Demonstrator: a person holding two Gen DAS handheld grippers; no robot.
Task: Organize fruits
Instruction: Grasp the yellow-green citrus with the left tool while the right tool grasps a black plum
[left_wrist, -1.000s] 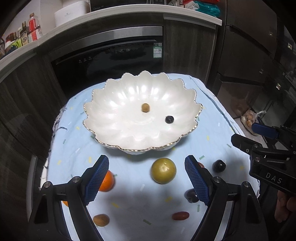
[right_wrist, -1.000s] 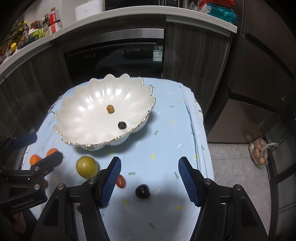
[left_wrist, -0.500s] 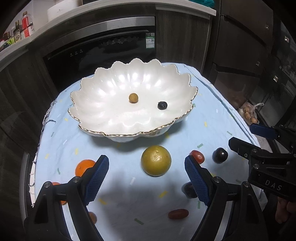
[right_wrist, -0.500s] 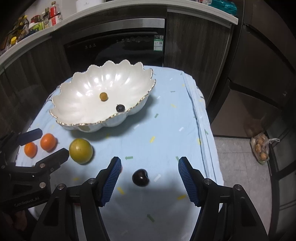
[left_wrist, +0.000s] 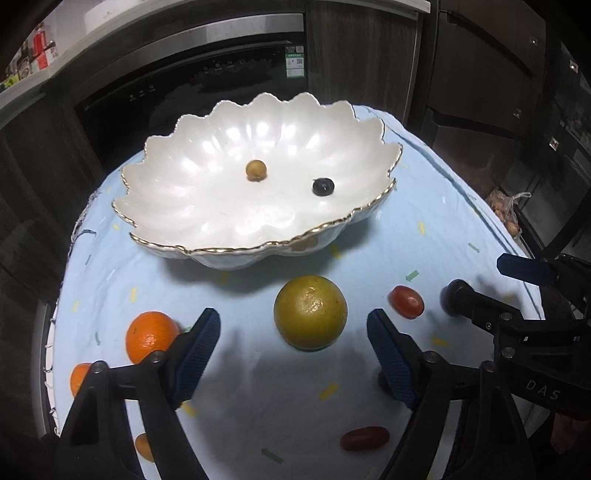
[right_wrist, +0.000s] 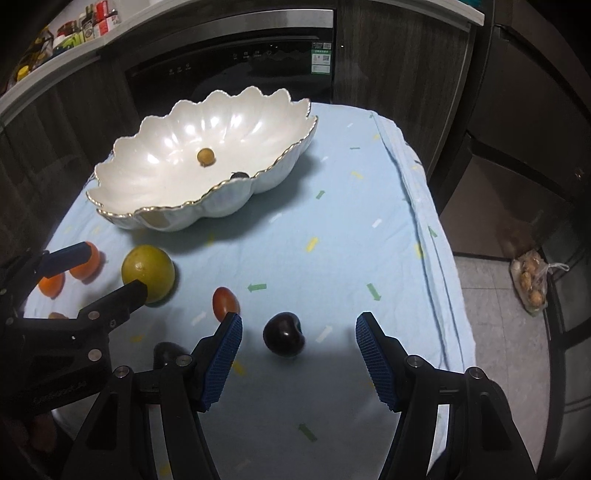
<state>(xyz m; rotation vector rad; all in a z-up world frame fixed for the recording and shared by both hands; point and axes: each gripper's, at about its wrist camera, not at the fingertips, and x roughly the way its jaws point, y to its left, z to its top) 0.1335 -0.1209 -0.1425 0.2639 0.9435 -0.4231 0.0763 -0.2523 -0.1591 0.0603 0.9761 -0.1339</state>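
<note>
Straight ahead of my left gripper (left_wrist: 293, 349) sits the yellow-green citrus (left_wrist: 310, 312) on the blue cloth (left_wrist: 424, 206), just short of the scalloped bowl (left_wrist: 207, 236) — jaws spread wide, holding nothing. From the right wrist, my right gripper (right_wrist: 298, 345) is equally agape, the dark plum (right_wrist: 283, 334) lying between its fingertips, untouched.

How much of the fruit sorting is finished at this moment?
Early stage. Done: a small tan fruit and a dark berry lie in the white scalloped bowl. In hand: nothing; the open left tongs frame the large yellow-green citrus, the open right tongs frame the dark plum. Left: oranges, red tomatoes and other fruit on the blue cloth.
</note>
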